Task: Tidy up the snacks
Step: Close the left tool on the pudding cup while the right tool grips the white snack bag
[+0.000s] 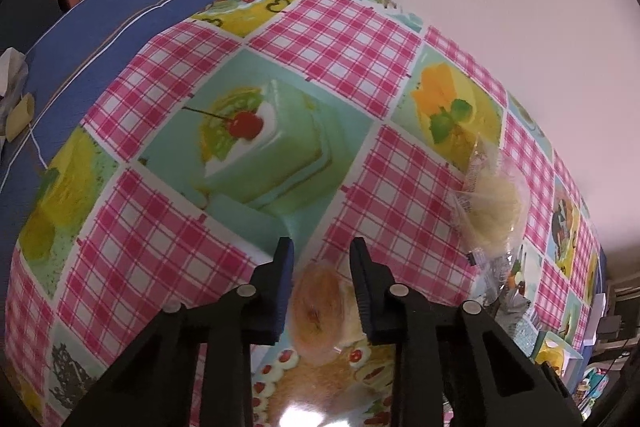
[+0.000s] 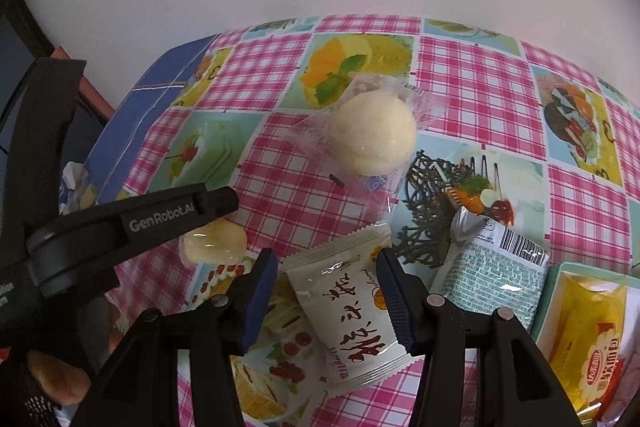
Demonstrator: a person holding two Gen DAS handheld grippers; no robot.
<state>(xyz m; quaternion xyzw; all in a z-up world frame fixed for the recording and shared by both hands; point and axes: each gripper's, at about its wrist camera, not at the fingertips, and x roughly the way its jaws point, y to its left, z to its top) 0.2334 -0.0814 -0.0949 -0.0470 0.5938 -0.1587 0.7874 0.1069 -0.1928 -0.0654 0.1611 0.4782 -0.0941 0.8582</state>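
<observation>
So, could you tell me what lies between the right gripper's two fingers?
A white plastic sachet with red-brown characters sits between the right gripper's fingers, seen in the right wrist view.
</observation>
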